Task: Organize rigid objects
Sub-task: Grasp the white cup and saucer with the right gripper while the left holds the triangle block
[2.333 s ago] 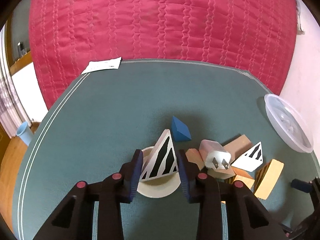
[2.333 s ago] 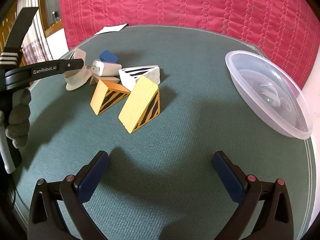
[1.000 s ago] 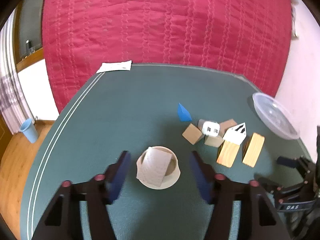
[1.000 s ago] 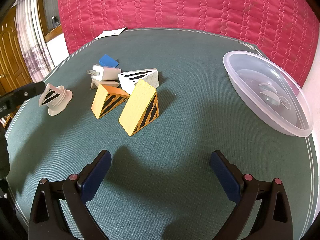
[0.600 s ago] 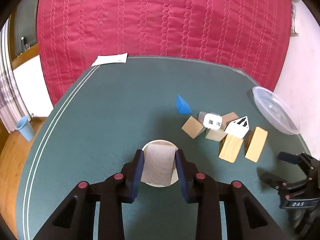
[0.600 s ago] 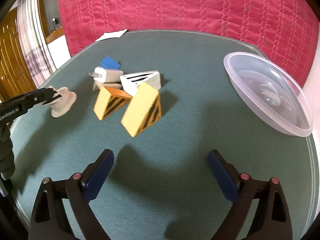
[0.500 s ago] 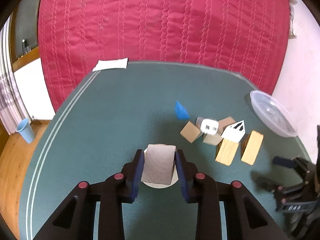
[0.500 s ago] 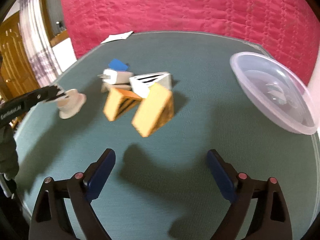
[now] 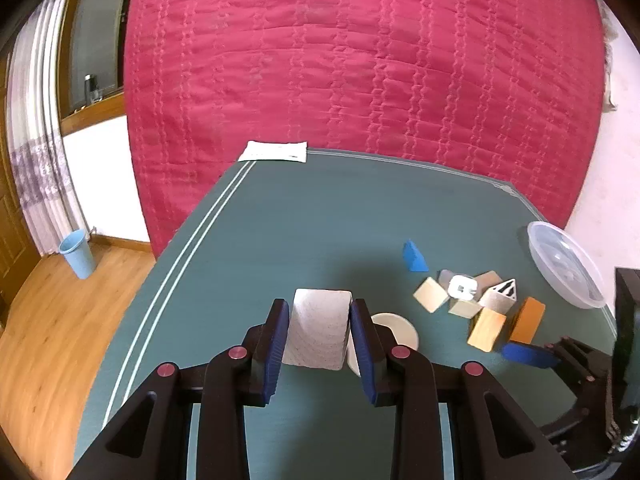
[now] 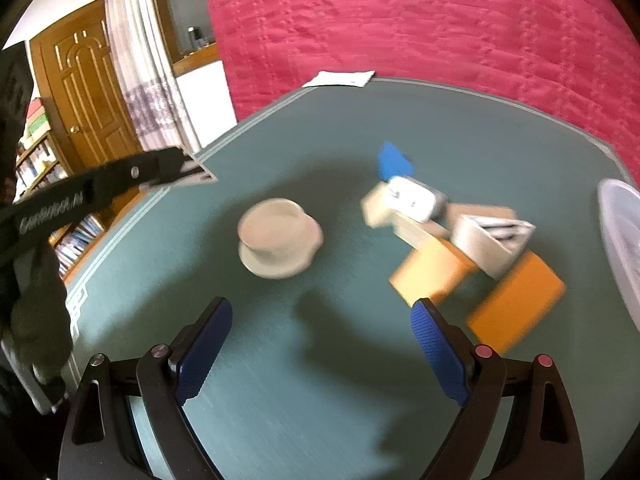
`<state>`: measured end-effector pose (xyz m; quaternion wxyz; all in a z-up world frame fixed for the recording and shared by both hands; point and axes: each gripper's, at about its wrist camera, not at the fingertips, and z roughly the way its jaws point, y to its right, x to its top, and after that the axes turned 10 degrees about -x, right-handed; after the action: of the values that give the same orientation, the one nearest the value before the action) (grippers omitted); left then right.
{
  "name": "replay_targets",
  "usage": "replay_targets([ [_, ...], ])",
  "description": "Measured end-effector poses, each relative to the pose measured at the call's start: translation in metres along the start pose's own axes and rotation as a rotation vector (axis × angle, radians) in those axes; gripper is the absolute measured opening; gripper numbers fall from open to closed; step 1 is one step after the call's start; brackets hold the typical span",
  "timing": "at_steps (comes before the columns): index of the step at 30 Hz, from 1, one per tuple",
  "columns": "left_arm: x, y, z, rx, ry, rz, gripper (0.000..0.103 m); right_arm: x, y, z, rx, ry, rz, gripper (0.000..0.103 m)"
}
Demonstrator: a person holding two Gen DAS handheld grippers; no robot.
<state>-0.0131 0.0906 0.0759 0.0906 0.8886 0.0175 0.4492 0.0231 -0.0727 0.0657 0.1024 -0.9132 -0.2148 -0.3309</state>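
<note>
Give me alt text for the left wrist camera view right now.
The left gripper grips a pale wedge block above a green table. Beside it sits a cream dish; further right lie a cluster of wooden blocks and a clear plastic lid.

A pale wedge block (image 9: pixel 318 326) is clamped between the left tool's (image 9: pixel 318 330) pads, lifted clear of the green bench (image 9: pixel 304 232). Just to its right the cream bowl (image 10: pixel 279 236) stands upright and empty. Farther right lies a loose cluster: a blue wedge (image 9: pixel 414 257) at the far side, a white charger (image 9: pixel 463 286) atop tan blocks, a striped white wedge (image 9: pixel 503 293), and two orange wedges (image 9: pixel 487 329) nearest.
</note>
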Motion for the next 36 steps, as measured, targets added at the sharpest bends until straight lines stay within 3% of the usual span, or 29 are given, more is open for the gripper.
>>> replay_targets([
  [11,-0.001,-0.015,-0.007,0.038,0.019,-0.017,0.034,0.032,-0.037,0.036,-0.006,0.018,-0.032,0.091],
  [20,-0.002,-0.018,-0.005,0.036,0.011,-0.028,0.034,0.037,-0.045,0.06,-0.042,-0.03,-0.068,0.061],
  [22,-0.002,-0.016,-0.004,0.035,0.008,-0.026,0.034,0.036,-0.045,0.057,-0.046,-0.021,-0.074,0.06],
  [24,-0.004,-0.015,-0.004,0.034,0.005,-0.023,0.034,0.035,-0.046,0.053,-0.048,-0.006,-0.085,0.053],
  [36,-0.009,-0.006,0.002,0.057,-0.013,0.007,0.034,0.017,-0.028,0.022,-0.048,0.03,-0.051,0.053],
])
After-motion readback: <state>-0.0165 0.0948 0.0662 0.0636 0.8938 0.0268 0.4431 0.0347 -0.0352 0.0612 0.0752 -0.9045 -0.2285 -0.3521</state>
